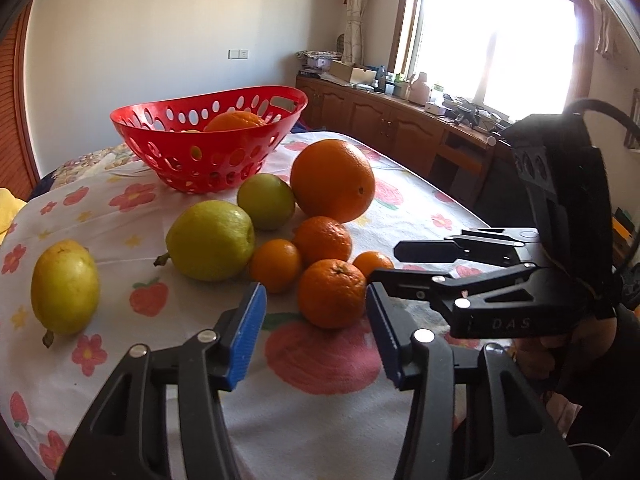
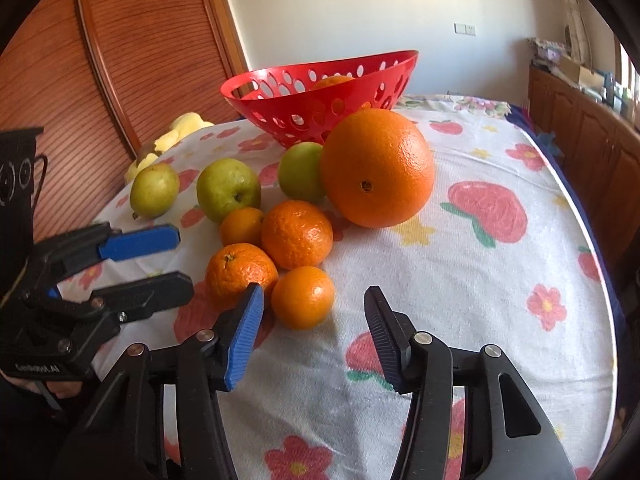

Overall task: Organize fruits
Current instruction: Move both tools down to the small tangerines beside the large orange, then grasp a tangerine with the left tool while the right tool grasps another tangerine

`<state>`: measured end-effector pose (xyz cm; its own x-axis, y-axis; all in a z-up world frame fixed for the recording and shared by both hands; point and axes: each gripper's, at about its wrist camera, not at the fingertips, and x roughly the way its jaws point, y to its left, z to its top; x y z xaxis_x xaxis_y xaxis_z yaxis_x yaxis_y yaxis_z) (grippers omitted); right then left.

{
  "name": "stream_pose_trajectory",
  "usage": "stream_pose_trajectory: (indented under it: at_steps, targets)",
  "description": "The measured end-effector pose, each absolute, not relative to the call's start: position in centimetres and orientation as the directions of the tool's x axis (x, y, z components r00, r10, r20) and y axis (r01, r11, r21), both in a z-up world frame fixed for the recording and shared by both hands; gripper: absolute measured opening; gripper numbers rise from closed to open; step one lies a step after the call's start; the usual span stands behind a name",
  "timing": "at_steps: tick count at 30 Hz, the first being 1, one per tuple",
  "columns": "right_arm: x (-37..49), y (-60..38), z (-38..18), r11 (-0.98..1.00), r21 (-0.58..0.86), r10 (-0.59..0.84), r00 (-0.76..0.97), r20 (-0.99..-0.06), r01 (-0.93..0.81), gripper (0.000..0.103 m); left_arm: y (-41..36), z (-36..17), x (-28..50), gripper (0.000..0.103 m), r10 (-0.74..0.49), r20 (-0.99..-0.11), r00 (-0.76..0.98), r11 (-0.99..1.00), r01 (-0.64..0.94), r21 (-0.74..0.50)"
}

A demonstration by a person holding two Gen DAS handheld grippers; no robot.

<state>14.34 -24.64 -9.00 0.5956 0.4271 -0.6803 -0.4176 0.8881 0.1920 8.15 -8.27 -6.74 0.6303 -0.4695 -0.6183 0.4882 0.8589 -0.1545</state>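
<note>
The loose fruit lies in a tight cluster on the flower-printed white cloth (image 2: pixel 460 280) covering the table: four small glossy mandarins, with the nearest small mandarin (image 2: pixel 303 297) just ahead of the right gripper (image 2: pixel 314 334) and a dimpled, stem-topped mandarin (image 1: pixel 332 293) framed by the left gripper (image 1: pixel 316 336). Behind them sits one large round orange (image 2: pixel 377 168), touching a small green apple-like fruit (image 2: pixel 301 172). Two yellow-green pears (image 1: pixel 210 240) (image 1: pixel 65 286) lie further to the left side. Beyond the pile stands the red perforated plastic basket (image 1: pixel 208 152), already holding at least one orange (image 1: pixel 236 120), so it is presumably the destination. Both grippers hover low with their fingers spread wide and nothing between them, each lined up on a different mandarin. That suggests two near-simultaneous picks, starting with the closest, smallest fruit so the heap behind is not set rolling.
</note>
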Motion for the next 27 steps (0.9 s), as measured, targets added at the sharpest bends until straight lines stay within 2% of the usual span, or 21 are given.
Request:
stream_pose_trajectory:
  at_steps: [4, 8, 23, 27]
  targets:
    - [14.5, -24.9, -9.2, 0.877, 0.231, 0.457, 0.581, -0.674, -0.422, 0.041, -8.4, -6.8, 8.2, 0.050, -0.474, -0.620, 0.625, 0.856, 0.491, -0.160]
    - [14.7, -25.0, -9.3, 0.863, 0.270, 0.487, 0.564, -0.666, -0.426, 0.033, -8.7, -6.9, 8.2, 0.050, -0.472, -0.624, 0.623, 0.857, 0.491, -0.158]
    - [14.3, -25.9, -9.0, 0.900, 0.179, 0.403, 0.607, -0.684, -0.396, 0.032, -10.6, -7.6, 9.0, 0.052, -0.441, -0.658, 0.611, 0.862, 0.493, -0.120]
    - [14.3, -26.1, -9.0, 0.902, 0.172, 0.398, 0.610, -0.685, -0.395, 0.033, -11.0, -8.0, 9.3, 0.057, -0.421, -0.675, 0.606, 0.869, 0.484, -0.107]
